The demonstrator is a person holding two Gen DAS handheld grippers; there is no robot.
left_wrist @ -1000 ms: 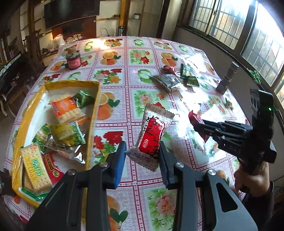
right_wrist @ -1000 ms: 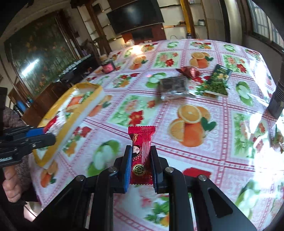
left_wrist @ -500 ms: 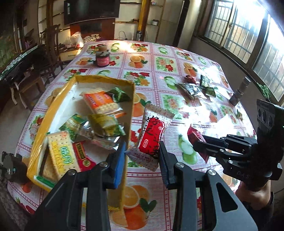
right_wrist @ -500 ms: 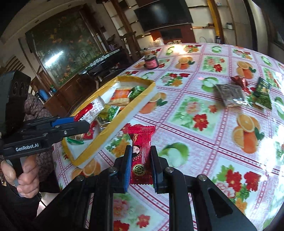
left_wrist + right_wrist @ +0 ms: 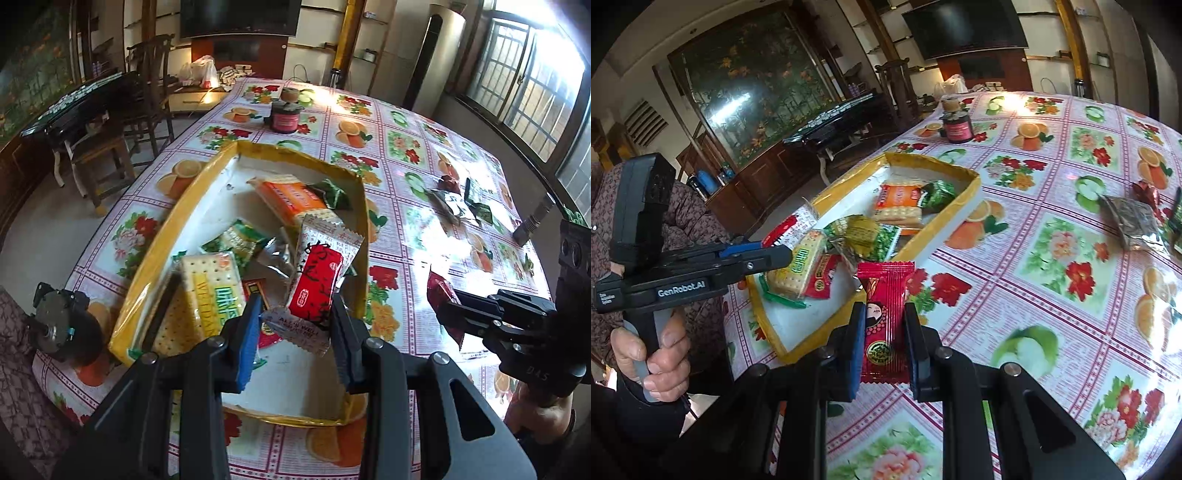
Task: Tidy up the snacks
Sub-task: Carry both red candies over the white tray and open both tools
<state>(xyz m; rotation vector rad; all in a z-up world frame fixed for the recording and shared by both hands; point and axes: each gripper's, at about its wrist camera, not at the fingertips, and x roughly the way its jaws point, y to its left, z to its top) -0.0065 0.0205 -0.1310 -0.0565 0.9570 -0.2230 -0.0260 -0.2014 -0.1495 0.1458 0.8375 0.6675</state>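
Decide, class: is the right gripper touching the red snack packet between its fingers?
Touching. The right wrist view shows the right gripper pressed against both side edges of the red snack packet, which it holds upright off the tablecloth.

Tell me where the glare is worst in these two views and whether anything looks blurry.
Left wrist view: window light blows out the upper right, with glare on the tablecloth; the white-and-red snack packet in the left claw is sharp. Right wrist view: milder glare on the far tablecloth, red candy packet crisp, edges fisheye-bent.
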